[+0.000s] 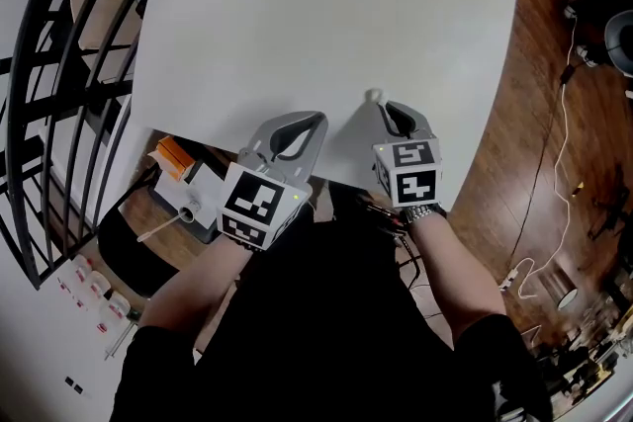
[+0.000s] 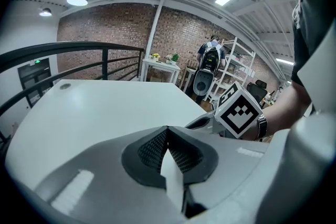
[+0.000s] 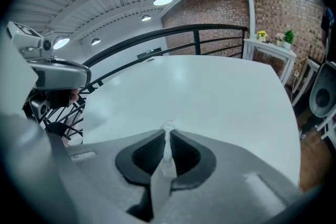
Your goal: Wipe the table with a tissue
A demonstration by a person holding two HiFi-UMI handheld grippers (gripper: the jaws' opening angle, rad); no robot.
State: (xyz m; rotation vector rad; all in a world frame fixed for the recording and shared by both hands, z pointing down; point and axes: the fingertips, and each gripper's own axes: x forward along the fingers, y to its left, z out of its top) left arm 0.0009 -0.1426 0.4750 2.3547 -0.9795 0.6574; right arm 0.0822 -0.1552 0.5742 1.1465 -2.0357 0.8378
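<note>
Most of the tissue (image 1: 374, 96) is swallowed by the right gripper (image 1: 386, 108) — only a small, crumpled white tuft pokes past the tips, with the jaws clamped tight on it. It hangs over the white table (image 1: 326, 5) close to the near edge, right of the middle; whether it touches the top is unclear. The left gripper (image 1: 315, 122), just beside it at the same edge, has its jaws pressed together. The marker cubes (image 1: 408, 171) carry only black-and-white squares — a green sign (image 3: 152, 51) beyond the railing is too small to read.
</note>
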